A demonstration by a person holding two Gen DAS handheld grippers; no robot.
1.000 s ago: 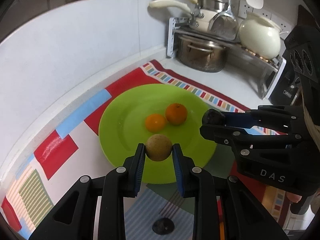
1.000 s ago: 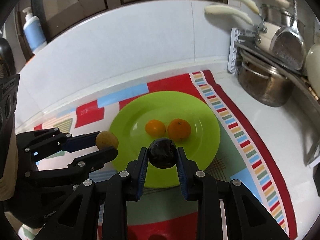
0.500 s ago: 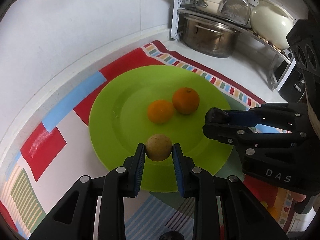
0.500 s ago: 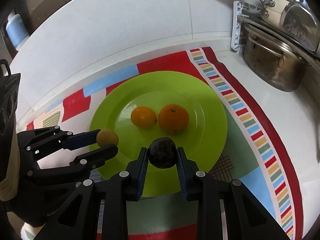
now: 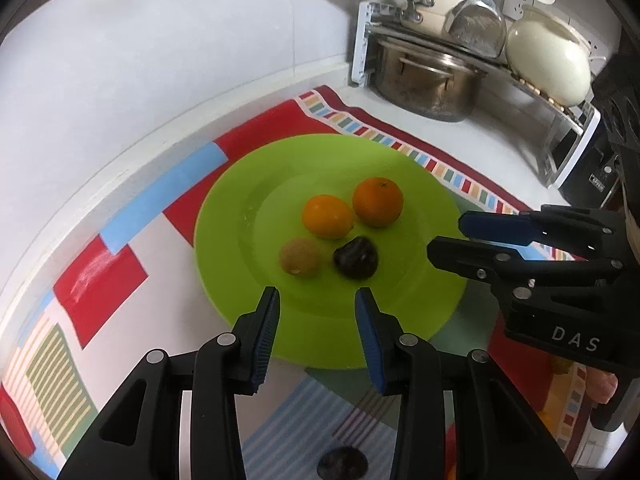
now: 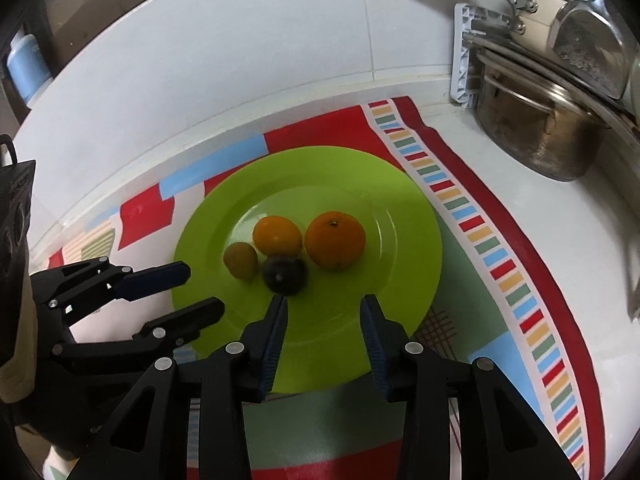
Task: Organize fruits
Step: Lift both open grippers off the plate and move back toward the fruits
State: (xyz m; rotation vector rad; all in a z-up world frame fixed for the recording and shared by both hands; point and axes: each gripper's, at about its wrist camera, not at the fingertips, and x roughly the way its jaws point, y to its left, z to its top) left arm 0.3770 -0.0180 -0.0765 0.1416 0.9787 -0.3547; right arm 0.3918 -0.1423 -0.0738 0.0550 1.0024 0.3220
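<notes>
Our left gripper [image 5: 316, 296] has its ribbed blue pads spread wide, nothing between them; just ahead of the tips lies a dull tan-brown fruit [image 5: 300, 257], round and matte, with a dark stem scar. Our right gripper [image 6: 324, 304] is likewise wide apart and bare, and right off its left fingertip sits a dark purple fruit [image 6: 285, 273], glossy and slightly pointed. These two lie close side by side, whether touching we cannot tell. Just beyond them rest a smooth small orange fruit [image 5: 328, 216] and a larger orange [image 5: 377, 201] with pebbled skin and a stem dimple. All four cluster in the shallow well of a glossy lime-green plate [image 5: 224, 240]. Broad bare rim lies ahead of both pairs of fingers and out to either side. The plate sits on a flat patchwork mat [image 6: 492, 264] bordered in coloured bars. Far beyond stand a brushed steel pot [image 5: 428, 80] under a rack and a plain white wall [image 5: 160, 60].
</notes>
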